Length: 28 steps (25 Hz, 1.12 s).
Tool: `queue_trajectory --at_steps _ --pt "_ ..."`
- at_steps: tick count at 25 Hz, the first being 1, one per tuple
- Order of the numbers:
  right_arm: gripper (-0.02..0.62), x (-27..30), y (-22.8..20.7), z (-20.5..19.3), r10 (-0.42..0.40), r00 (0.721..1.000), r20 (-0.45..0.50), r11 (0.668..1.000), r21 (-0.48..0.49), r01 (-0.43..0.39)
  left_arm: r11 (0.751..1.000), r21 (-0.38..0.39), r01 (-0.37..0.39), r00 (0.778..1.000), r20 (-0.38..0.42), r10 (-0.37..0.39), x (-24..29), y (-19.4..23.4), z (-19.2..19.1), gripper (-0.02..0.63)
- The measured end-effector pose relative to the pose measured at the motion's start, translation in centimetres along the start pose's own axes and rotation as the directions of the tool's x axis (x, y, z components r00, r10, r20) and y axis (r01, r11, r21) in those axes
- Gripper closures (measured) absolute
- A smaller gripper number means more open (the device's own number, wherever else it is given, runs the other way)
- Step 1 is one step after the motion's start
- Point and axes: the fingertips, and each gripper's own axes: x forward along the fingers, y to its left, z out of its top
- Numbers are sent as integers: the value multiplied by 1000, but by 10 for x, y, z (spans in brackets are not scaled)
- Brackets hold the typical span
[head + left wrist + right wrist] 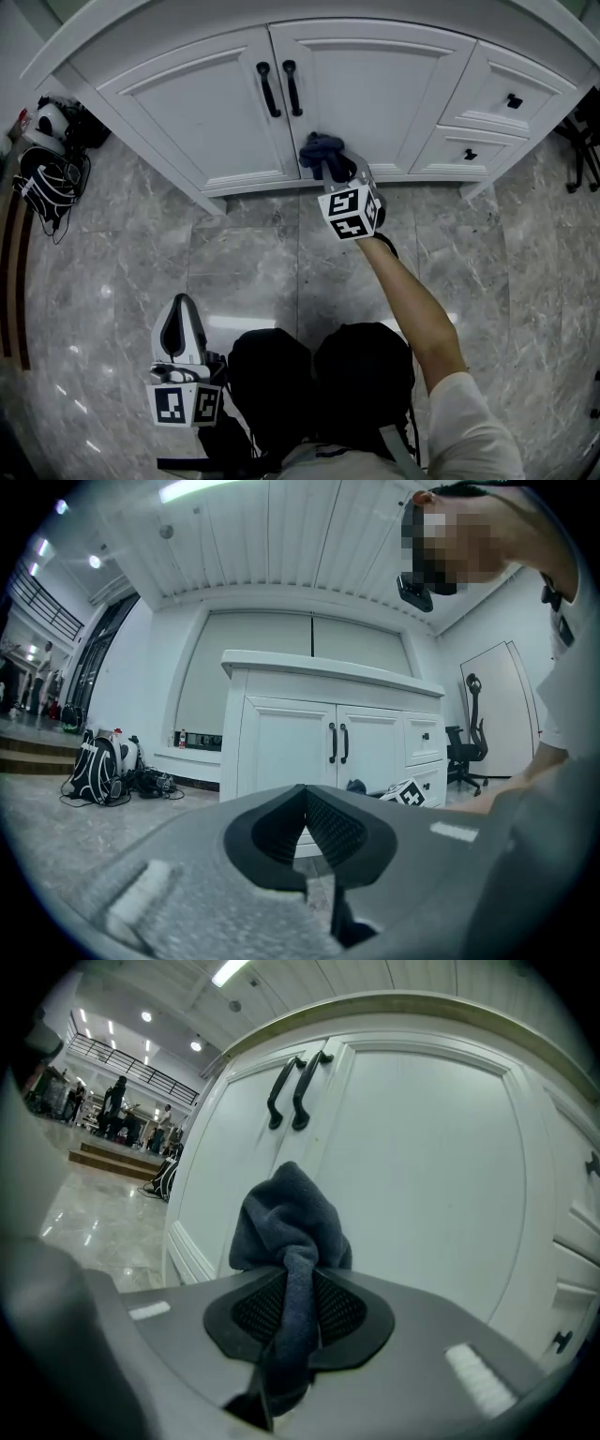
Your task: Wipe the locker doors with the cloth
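The right tool [298, 1290] is clamped on a dark blue cloth [286, 1218]. The cloth's bunched end sits low on the right door [384, 84], just beside the centre seam and near the door's bottom edge. The cabinet shows two doors, two black bar handles [269, 91] and two drawers [525, 84] at its right. The left tool [306, 794], jaws together and empty, hangs back over open marble floor [244, 262]. Bags [47, 159] lie by the cabinet's left corner.
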Motion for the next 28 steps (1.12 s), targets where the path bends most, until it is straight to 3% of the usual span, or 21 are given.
queue_trajectory --at_steps 8,23,28 --pt "525 -1 -10 -34 8 998 -54 998 -67 -12 1000 11 -3 1000 -7 3 3 -2 0 604" --pt "524 -42 -114 -109 -128 976 -175 991 -51 121 998 29 57 998 -17 -57 21 -43 3 604" --pt "526 -62 -118 -87 -85 990 -109 995 -57 79 997 38 63 998 -23 -63 23 -54 6 604"
